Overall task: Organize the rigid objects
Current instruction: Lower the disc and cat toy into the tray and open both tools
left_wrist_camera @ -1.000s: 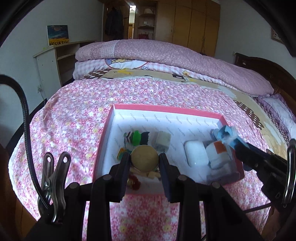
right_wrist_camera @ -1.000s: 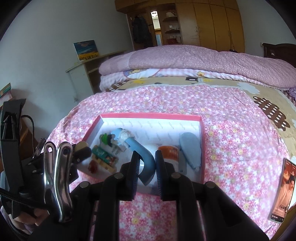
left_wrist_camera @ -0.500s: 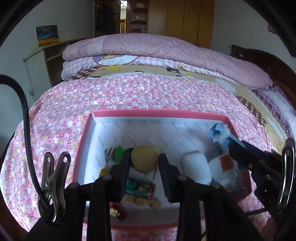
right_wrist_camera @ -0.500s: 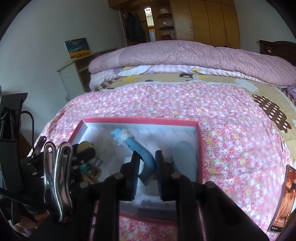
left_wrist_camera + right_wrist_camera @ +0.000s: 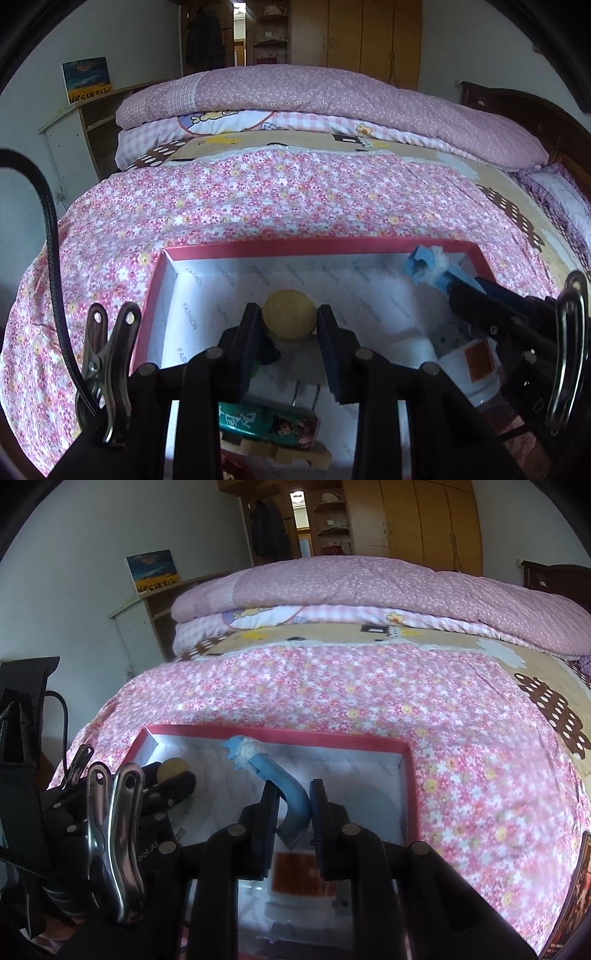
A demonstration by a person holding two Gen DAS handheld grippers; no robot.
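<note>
Over the pink box (image 5: 151, 299), both tools grasp: left (image 5: 289, 320) a round lid (image 5: 289, 315), right (image 5: 293, 801) a blue hook (image 5: 291, 797).

One pink-rimmed box (image 5: 155, 295), two grippers, one round wooden piece (image 5: 289, 314), one blue curved tool (image 5: 284, 786), one white jar (image 5: 476, 369).

A: What colour is the box (image 5: 354, 246)?

B: Pink-red rim, white lining printed with grey words. The bedspread (image 5: 280, 195) under it is pink, with small white, yellow and red flowers.

A: And inside the box?

B: A tan round lid (image 5: 289, 319), a light blue curved piece (image 5: 291, 805), a white jar with an orange label (image 5: 476, 363), and a teal cartoon-printed packet (image 5: 269, 424) at the near edge.
</note>
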